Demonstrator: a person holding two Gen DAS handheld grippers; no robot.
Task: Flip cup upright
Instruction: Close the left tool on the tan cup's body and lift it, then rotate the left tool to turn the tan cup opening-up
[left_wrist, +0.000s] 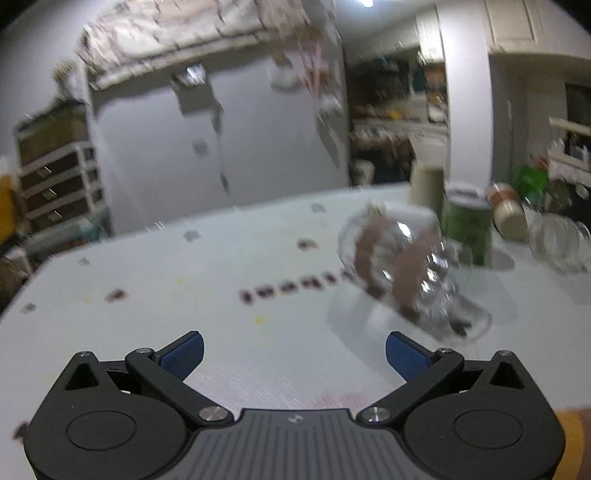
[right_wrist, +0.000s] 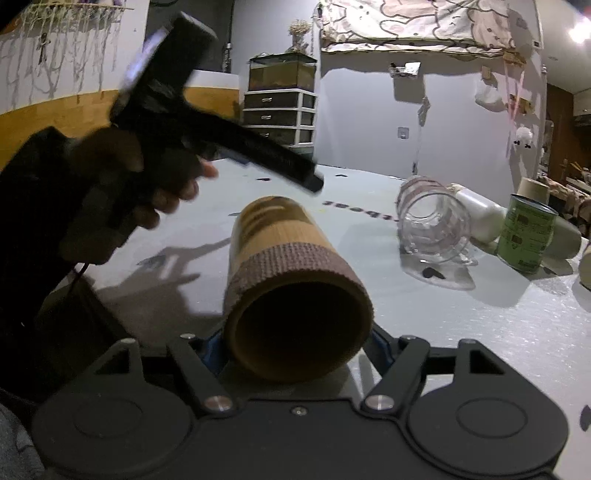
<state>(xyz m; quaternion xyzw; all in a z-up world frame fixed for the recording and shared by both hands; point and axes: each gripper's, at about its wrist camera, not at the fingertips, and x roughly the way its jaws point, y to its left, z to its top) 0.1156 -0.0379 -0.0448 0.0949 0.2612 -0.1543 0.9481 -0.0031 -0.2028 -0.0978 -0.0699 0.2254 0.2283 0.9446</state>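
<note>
A brown cup (right_wrist: 291, 295) with a woven band near its rim lies on its side, its open mouth toward the right wrist camera. My right gripper (right_wrist: 295, 347) is shut on the cup at its mouth end, the blue pads mostly hidden behind it. My left gripper (left_wrist: 293, 354) is open and empty above the white table (left_wrist: 221, 295). The left gripper also shows in the right wrist view (right_wrist: 258, 155), held in a hand above and left of the cup. That view is motion-blurred.
A clear ribbed glass jar (right_wrist: 432, 221) lies on its side mid-table; it shows blurred in the left wrist view (left_wrist: 402, 269). A green can (right_wrist: 524, 236), a white bottle (right_wrist: 480, 214) and other containers (left_wrist: 557, 243) stand at the far right. Drawers (right_wrist: 280, 114) stand by the wall.
</note>
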